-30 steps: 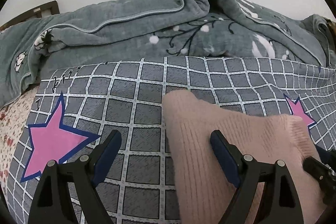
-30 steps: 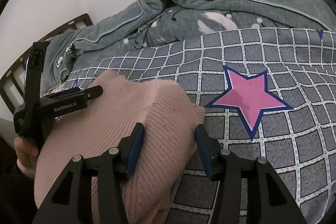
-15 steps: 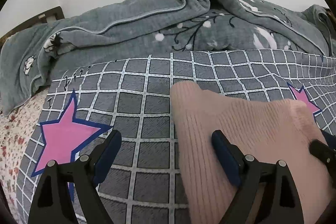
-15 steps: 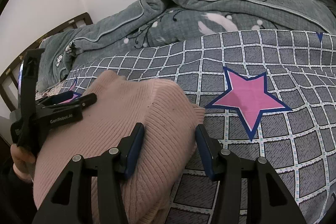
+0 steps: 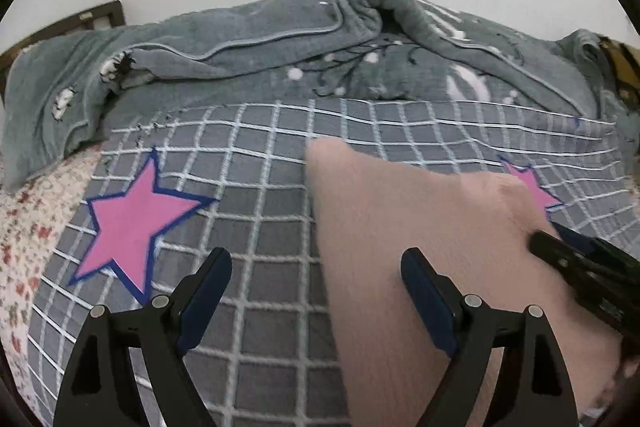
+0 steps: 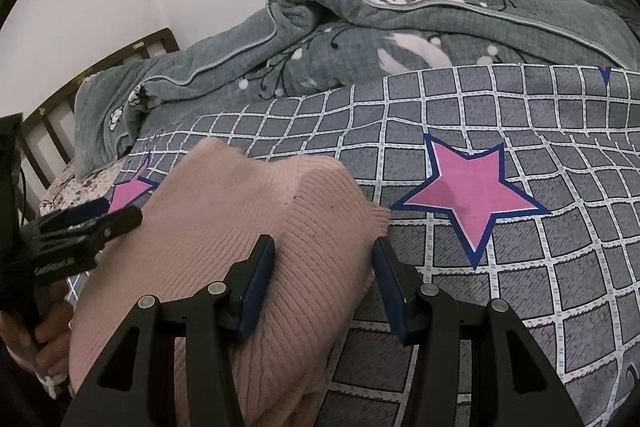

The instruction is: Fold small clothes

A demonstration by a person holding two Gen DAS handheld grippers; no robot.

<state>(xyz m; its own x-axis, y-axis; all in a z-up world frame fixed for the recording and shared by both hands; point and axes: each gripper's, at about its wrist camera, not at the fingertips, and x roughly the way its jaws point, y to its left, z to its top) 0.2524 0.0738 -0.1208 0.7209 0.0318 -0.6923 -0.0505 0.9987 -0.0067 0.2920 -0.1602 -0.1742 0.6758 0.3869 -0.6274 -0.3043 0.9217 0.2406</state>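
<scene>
Sweater point(image 6: 248, 227), one, pink, right claw point(image 6: 324, 283) straddling its corner; left claw point(image 5: 316, 291) wide, empty

So the bed point(image 6: 60, 187) has a grey checked cover with pink stars point(image 6: 500, 131) spread on it. A folded pink ribbed knit garment point(image 6: 248, 227) lies on the cover, and a rumpled grey-green quilted blanket point(image 6: 360, 39) is heaped behind.

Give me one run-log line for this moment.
sweater: folded on checked cover | left gripper: open, empty | right gripper: astride sweater's corner, grip unclear
</scene>
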